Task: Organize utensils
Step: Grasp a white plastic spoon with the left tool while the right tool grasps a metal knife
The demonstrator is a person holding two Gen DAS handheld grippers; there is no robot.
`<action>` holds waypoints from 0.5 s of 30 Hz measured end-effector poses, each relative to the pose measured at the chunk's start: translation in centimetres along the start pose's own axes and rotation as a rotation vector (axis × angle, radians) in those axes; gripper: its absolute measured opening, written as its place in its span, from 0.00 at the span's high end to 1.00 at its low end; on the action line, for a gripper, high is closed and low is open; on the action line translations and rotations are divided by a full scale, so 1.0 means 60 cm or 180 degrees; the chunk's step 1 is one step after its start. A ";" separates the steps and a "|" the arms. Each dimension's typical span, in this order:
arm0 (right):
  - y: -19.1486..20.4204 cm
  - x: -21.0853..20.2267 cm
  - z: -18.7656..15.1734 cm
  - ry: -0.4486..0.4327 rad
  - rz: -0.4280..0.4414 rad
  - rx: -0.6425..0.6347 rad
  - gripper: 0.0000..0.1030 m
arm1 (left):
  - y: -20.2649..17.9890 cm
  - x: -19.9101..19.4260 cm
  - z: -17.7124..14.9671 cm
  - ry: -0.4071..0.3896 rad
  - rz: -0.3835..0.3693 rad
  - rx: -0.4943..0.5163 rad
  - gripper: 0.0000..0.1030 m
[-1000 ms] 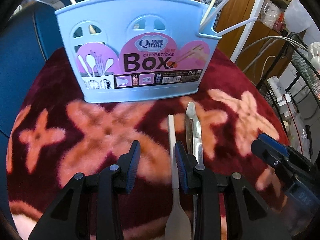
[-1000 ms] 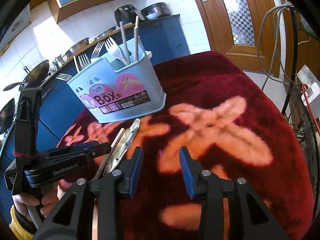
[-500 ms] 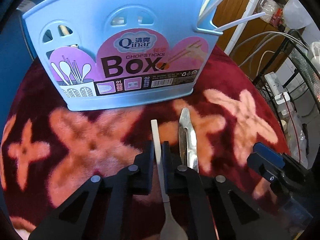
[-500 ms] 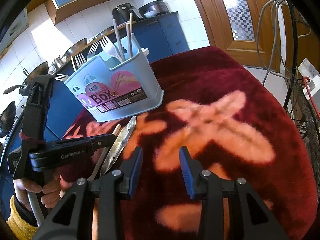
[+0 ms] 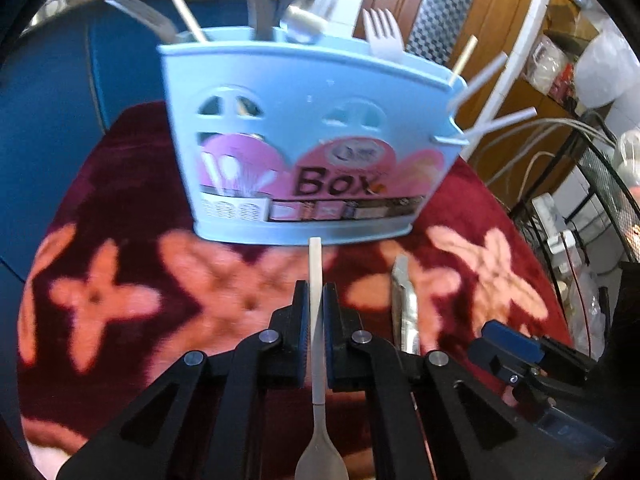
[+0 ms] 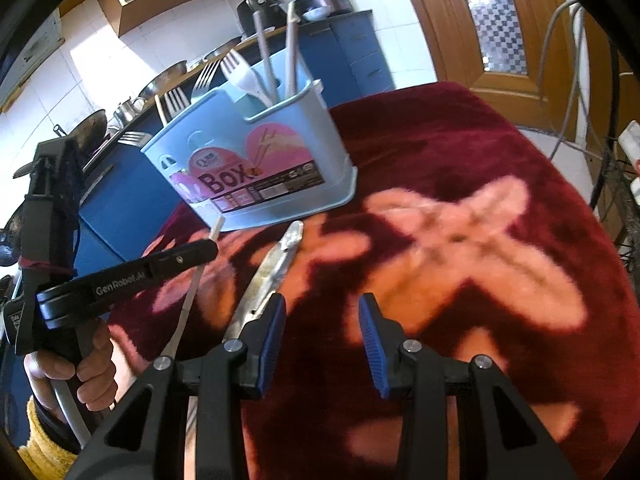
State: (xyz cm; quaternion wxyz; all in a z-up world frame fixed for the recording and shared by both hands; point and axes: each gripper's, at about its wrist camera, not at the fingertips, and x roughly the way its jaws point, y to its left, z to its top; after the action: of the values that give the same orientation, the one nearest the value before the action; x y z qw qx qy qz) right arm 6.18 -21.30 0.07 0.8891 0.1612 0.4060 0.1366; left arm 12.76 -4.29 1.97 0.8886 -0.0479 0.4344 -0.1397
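My left gripper (image 5: pixel 316 300) is shut on the pale handle of a spoon (image 5: pixel 317 360), which hangs clear of the cloth with its bowl toward the camera. The handle's tip points at the light blue utensil box (image 5: pixel 312 140), which holds forks and chopsticks. A silver metal utensil (image 5: pixel 406 312) lies on the cloth just right of the spoon. In the right wrist view the left gripper (image 6: pixel 202 248) holds the spoon (image 6: pixel 188 300) in front of the box (image 6: pixel 256 168). My right gripper (image 6: pixel 322 320) stands open and empty, its left finger by the metal utensil (image 6: pixel 276 264).
A dark red cloth with pink flowers (image 6: pixel 460 240) covers the round table. Blue cabinets (image 6: pixel 352 56) and a counter with pans stand behind the box. A wooden door (image 6: pixel 500 20) is at the back, cables and a wire rack (image 5: pixel 592 184) at the table's right edge.
The left jaws closed on the spoon's handle and raised it off the cloth, and the view drew back from the box. The right gripper stayed open in place.
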 end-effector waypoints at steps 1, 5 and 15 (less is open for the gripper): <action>0.002 0.003 0.001 0.0029 0.0027 0.0011 0.60 | 0.004 -0.002 0.000 -0.0023 0.0010 -0.0025 0.96; 0.019 0.018 0.004 0.0134 0.0097 -0.0006 0.60 | 0.024 -0.018 -0.001 -0.0122 0.0086 -0.0097 0.96; 0.054 0.063 0.015 0.0341 -0.0042 -0.0117 0.62 | 0.065 -0.053 -0.005 -0.0306 0.0078 -0.0184 0.96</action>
State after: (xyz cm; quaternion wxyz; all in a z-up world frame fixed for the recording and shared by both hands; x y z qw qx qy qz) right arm 8.89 -17.09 -0.64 0.8698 0.1346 0.4515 0.1466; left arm 11.47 0.39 3.40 0.9082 -0.0749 0.3956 -0.1137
